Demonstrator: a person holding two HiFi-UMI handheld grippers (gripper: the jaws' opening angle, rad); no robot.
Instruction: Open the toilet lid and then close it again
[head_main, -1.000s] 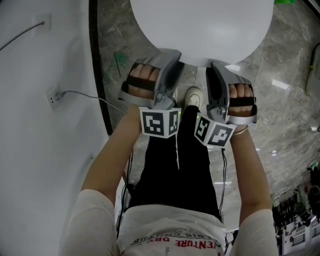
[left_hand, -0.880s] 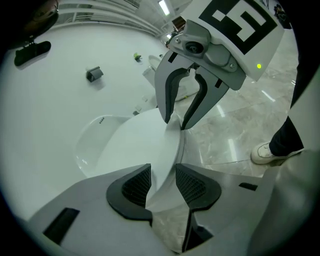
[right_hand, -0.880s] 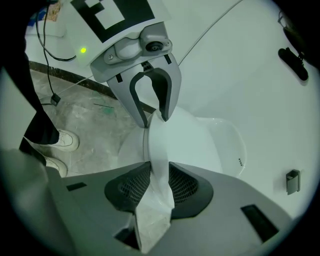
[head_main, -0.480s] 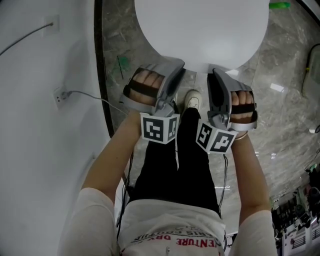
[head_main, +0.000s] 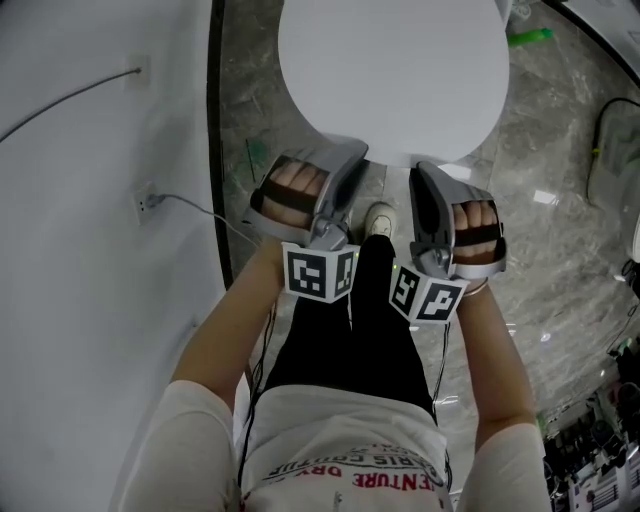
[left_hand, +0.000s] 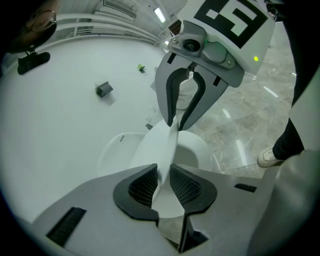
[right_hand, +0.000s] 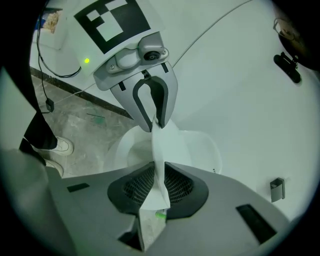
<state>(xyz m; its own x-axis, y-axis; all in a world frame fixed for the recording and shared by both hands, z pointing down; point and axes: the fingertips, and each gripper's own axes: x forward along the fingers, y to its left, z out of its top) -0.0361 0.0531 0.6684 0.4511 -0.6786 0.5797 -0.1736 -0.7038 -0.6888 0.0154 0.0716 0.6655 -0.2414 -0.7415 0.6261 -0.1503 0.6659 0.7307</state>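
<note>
Rising off the white ceramic bowl since 1 second ago, the white oval plastic toilet lid is swinging open. The grey left gripper, its jaws just closing in, and the grey right gripper are each pinching its front edge, so the opening half is getting under way.

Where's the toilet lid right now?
In the head view the toilet lid is top centre, its front edge gripped by the left gripper, whose jaws have just been closing on it, and the right gripper beside it.

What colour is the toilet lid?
The toilet lid is plain white; it shows best in the head view.
</note>
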